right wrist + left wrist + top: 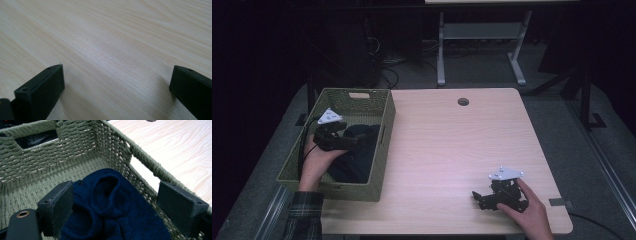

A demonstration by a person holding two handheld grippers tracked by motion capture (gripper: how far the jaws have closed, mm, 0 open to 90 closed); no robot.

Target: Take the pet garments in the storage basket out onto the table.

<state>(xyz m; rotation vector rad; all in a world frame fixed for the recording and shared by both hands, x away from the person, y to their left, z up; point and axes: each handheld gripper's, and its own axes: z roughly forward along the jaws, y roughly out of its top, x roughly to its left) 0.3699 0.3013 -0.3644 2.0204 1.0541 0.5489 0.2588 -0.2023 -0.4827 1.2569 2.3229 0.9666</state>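
While we hold one gripper in each hand, these lines tell what we see, working outward from the grippers.

Left gripper: our left gripper [346, 141] hangs inside the basket, its jaws spread wide apart; in the left gripper view [115, 202] the dark cloth lies between and below the two black pads, and nothing is pinched.

Left hand: our left hand [316, 162] comes in over the basket's near wall, a plaid sleeve [304, 216] behind it, and a cable trails from the gripper down the basket's left side.

Dark blue cloth: a soft, knitted navy garment [110, 205] lies bunched in folds on the basket floor, towards the basket's right wall and near end [357, 155]. We cannot tell whether a pad touches it.

Basket: a woven, olive-green rectangular basket [384, 137] with cut-out handles stands along the left edge of the tabletop, its near left corner reaching past that edge.

Right gripper: our right gripper [479, 197] sits low near the front right corner of the tabletop, pointing left, its jaws spread wide with bare wood between them in the right gripper view [116, 82].

Right hand: our right hand [529, 210] grips it from the near side, close to the front edge.

Tabletop: a light wood-grain tabletop [462, 145] with a round cable hole [463, 102] near the middle of its far edge.

Beyond the table: a dim grey floor and the white legs of another table [482, 45].
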